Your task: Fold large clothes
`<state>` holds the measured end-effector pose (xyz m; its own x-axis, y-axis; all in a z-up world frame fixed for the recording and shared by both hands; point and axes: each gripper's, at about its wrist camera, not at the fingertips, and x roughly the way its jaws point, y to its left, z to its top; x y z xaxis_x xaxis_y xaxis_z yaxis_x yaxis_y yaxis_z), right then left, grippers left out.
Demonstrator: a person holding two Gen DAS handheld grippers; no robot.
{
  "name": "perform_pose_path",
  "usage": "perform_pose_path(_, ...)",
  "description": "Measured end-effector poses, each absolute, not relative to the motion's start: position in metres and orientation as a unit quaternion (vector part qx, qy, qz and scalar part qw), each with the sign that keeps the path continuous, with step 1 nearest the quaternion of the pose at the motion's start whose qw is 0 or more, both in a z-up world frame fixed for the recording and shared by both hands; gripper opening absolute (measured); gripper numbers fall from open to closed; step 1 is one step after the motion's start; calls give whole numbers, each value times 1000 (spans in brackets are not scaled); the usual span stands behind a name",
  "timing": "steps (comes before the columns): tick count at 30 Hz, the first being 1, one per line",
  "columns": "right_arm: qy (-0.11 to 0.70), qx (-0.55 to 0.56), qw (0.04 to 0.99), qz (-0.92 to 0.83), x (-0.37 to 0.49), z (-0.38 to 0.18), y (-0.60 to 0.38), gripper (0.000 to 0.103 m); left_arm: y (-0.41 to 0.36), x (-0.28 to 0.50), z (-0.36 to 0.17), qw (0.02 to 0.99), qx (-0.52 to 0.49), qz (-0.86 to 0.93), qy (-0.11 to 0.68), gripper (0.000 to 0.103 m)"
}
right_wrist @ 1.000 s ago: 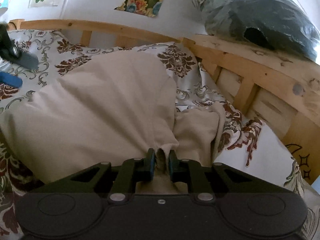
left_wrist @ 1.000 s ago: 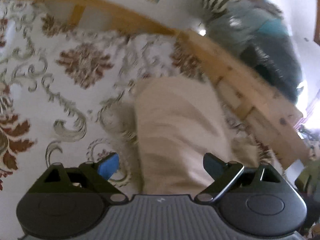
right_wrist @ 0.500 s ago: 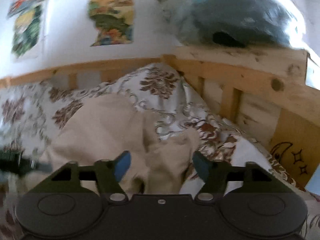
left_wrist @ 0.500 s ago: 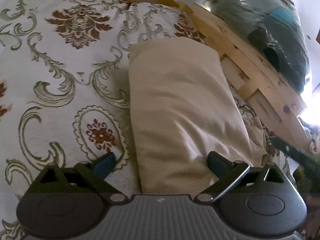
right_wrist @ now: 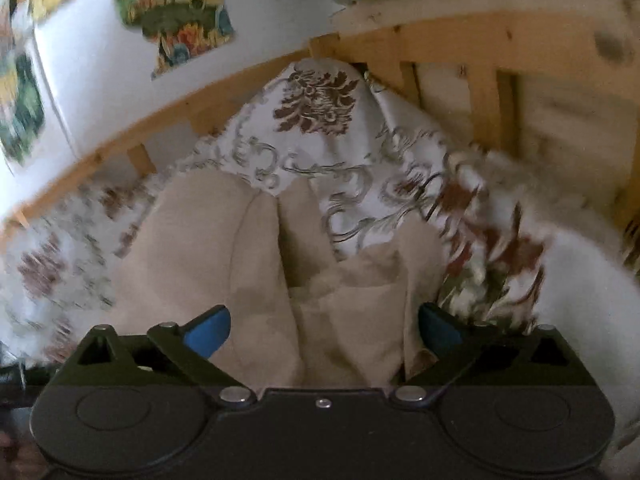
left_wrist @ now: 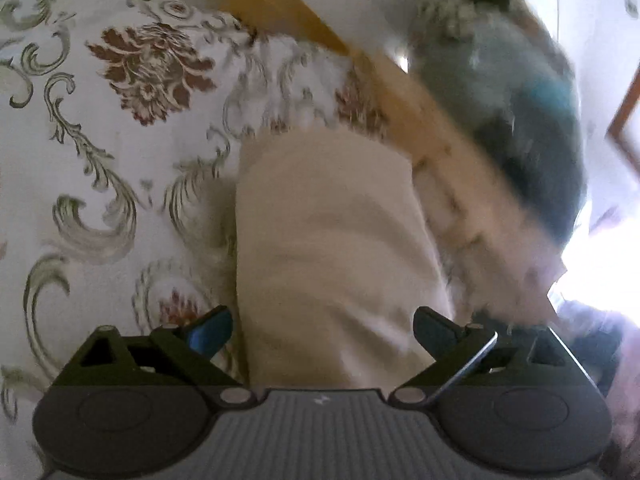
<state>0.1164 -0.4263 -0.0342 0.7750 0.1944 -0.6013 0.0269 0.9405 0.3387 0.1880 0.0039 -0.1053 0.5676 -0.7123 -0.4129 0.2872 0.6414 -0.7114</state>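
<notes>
Hovering low over the bed, both grippers show their jaws spread wide with nothing between them. The right gripper was clamped on a bunched edge of the beige garment 1 second ago — now it has let go, and the cloth lies loose just ahead of its fingers, with 2 narrow flaps rumpled toward the far side. The left gripper has stayed open throughout, and its view, now blurred by motion, looks along the same garment, folded into a long, fairly smooth strip on the patterned bedspread. Beyond the cloth runs the wooden bed rail, then a wall with colourful pictures. Judging from the release, 1 fold looks finished — the rumpled end near the right gripper probably needs tidying or a further fold before the garment is compact.
</notes>
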Motion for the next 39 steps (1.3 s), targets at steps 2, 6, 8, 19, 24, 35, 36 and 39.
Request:
perform_pose_path(2,318,214,922,62,113,-37,-436,100,11,209,-115,825,-313,-281,377,96)
perform_pose_path(6,308,223,920,100,108,-31,-439,100,5,237,-129,798,-319,-299,415,98)
perform_pose_path(8,319,180,924,113,108,-28,-428,100,-8,240,-125,804,-282,-312,421,102)
perform_pose_path(19,383,13,922,59,111,-58,-371,49,-53,240,-99,821,-212,-291,444,75)
perform_pose_path(24,354,88,929,58,96,-57,-377,15,-58,225,-62,847,-163,-282,420,59)
perform_pose_path(35,238,112,947,182,108,-5,-291,11,49,221,12,903,-120,-203,358,56)
perform_pose_path(36,232,116,947,191,116,-2,-280,11,59,224,12,906,-117,-192,359,57)
perform_pose_path(39,256,121,938,199,143,-6,-244,15,90,238,-6,902,-108,-143,392,59)
